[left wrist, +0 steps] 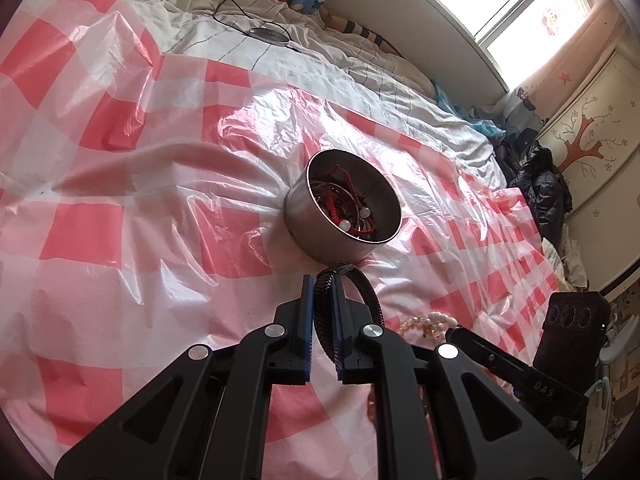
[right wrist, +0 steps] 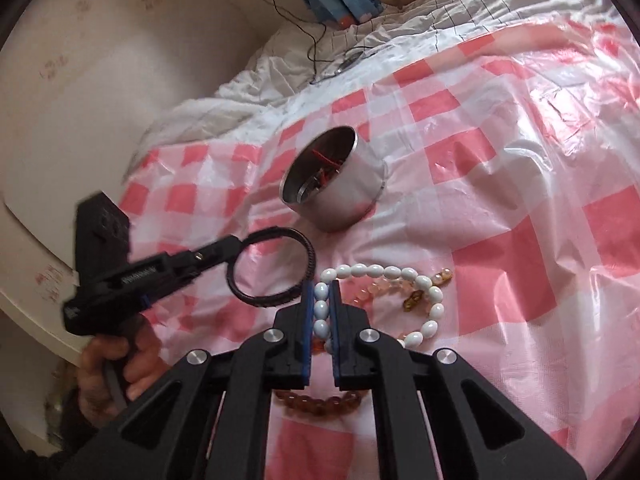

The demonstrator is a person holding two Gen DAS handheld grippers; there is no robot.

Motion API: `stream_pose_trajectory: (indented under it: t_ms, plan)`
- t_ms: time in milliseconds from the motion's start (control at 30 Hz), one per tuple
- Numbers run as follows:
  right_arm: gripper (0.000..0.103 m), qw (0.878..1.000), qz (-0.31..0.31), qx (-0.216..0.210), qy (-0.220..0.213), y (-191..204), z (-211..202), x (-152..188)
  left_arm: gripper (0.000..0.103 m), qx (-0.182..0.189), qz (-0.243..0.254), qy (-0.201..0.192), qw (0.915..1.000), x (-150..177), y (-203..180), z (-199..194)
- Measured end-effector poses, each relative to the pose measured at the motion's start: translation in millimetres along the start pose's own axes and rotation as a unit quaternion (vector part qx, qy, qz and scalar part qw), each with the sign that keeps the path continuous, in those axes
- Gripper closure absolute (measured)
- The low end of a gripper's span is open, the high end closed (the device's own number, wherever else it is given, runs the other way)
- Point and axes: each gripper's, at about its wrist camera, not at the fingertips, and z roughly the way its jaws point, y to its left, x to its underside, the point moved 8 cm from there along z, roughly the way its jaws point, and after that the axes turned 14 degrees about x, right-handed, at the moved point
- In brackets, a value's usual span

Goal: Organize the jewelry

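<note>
Presently both grippers are clamped, left gripper (left wrist: 324, 312) on black bracelet (left wrist: 362, 292), right gripper (right wrist: 321, 312) on white bead bracelet (right wrist: 400, 276); either could snag the amber beads (right wrist: 320, 402) below or miss the tin (right wrist: 336, 184) ahead.

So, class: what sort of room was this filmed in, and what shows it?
Most likely a bedroom: a rumpled white duvet on a bed under a checked plastic sheet, a window, and a painted wardrobe.

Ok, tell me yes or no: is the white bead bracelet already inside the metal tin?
No, the white bead bracelet lies on the checked sheet beside the metal tin, one end pinched in the right tool.
</note>
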Motion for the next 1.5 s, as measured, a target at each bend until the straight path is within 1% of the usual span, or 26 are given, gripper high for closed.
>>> stream_pose_trajectory:
  t_ms: [100,200,333,467,533,633,700,767,833,867,900,933,1033,1100,1167,1233,1267,1333,1367,1433,1467,1500]
  plan:
    - [0.095,0.997,0.024,-0.068,-0.032,8.8,-20.7,-14.5,0.095,0.018,0.006,-0.019,0.9996,-6.2,-7.5,-7.0]
    - [0.095,0.993,0.034,-0.103,-0.048,15.3,-30.6,-29.5,0.095,0.036,0.017,-0.042,0.9983,-20.5,-17.0,-13.0]
    - [0.095,0.992,0.032,-0.109,-0.052,20.9,-25.2,-50.4,0.095,0.036,0.033,-0.066,0.9966,-48.6,-24.7,-9.2]
    - [0.095,0.992,0.023,-0.111,-0.050,24.2,-15.3,-67.6,0.095,0.029,0.031,-0.071,0.9966,-73.3,-20.6,8.3]
    - [0.095,0.992,0.022,-0.114,-0.046,26.0,-6.5,-77.4,0.095,0.024,0.032,-0.064,0.9971,-81.5,-18.0,20.3]
    - [0.095,0.992,0.022,-0.113,-0.042,28.5,9.0,-90.3,0.095,-0.006,0.039,-0.029,0.9988,-84.5,-10.6,46.3]
    - [0.095,0.994,0.018,-0.100,-0.042,30.3,23.1,-99.6,0.095,-0.041,0.044,-0.014,0.9981,-83.0,-3.9,55.9]
    - [0.095,0.996,0.007,-0.079,-0.040,32.4,38.6,-104.9,0.093,-0.048,0.050,-0.016,0.9975,-84.1,-6.0,52.5]
    - [0.094,0.998,-0.002,-0.059,-0.029,33.5,56.2,-106.0,0.084,-0.055,0.060,-0.036,0.9960,-89.5,-11.2,39.1]
    - [0.090,0.999,-0.006,-0.049,-0.009,34.0,69.3,-103.6,0.075,-0.057,0.063,-0.048,0.9952,-92.3,-13.7,30.6]
    - [0.070,0.999,-0.007,-0.037,0.006,32.8,79.6,-100.4,0.071,-0.056,0.062,-0.060,0.9946,-94.3,-14.7,22.4]
    - [0.053,1.000,-0.008,-0.027,0.009,30.5,83.4,-98.0,0.066,-0.054,0.061,-0.066,0.9945,-94.5,-14.8,16.0]
    - [0.053,1.000,-0.007,-0.023,-0.005,24.4,69.6,-95.1,0.063,-0.053,0.052,-0.063,0.9952,-87.1,-9.5,3.0]
    - [0.053,1.000,-0.008,-0.010,-0.020,18.6,51.7,-95.7,0.062,-0.048,0.050,-0.046,0.9965,-75.6,-8.1,1.3]
    - [0.051,0.999,-0.010,0.015,-0.028,7.6,30.4,-89.0,0.062,-0.043,0.061,-0.015,0.9971,-57.0,-11.5,5.5]
    - [0.046,0.998,-0.021,0.051,-0.021,-6.5,14.6,-72.2,0.062,-0.038,0.085,0.024,0.9954,-32.9,-20.7,11.7]
    - [0.046,0.997,-0.026,0.072,-0.014,-15.6,8.2,-60.0,0.062,-0.035,0.100,0.043,0.9934,-18.9,-27.6,14.9]
    - [0.046,0.994,-0.029,0.100,0.008,-31.0,2.0,-37.1,0.061,-0.029,0.136,0.079,0.9872,11.3,-43.8,22.9]
    - [0.046,0.993,-0.033,0.112,0.017,-34.9,0.3,-28.0,0.061,-0.031,0.158,0.095,0.9823,25.7,-52.3,27.1]
    - [0.046,0.988,-0.053,0.140,0.028,-38.6,0.4,-14.7,0.060,-0.048,0.202,0.117,0.9712,49.9,-65.5,35.9]
    - [0.046,0.985,-0.067,0.154,0.033,-38.6,2.4,-9.1,0.059,-0.058,0.218,0.127,0.9658,60.6,-69.1,40.0]
    - [0.046,0.983,-0.078,0.162,0.039,-37.2,5.7,-4.5,0.059,-0.065,0.227,0.134,0.9623,69.0,-70.7,43.2]
